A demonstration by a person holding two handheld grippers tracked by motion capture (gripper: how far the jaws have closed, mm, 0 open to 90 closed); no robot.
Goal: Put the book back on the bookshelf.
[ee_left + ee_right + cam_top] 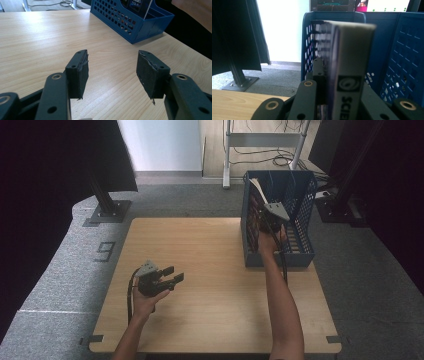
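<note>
A thick book [349,62] with a pale spine stands upright in the blue mesh basket [404,62]. My right gripper [342,95] is shut on the book, one jaw on each side of it. From above, the right gripper [267,222] reaches into the basket [305,255] at the table's far right, and the book [256,195] leans against the basket's left wall. My left gripper [176,273] hovers open over the front left of the table with nothing in it. Its own view shows bare wood between the open left gripper [112,68] pads, with the basket [120,22] beyond.
The wooden table [210,285] is bare around the left hand. Grey carpet surrounds the table. A black stand foot [107,210] sits at the back left, and a metal frame with cables [265,142] stands behind the basket.
</note>
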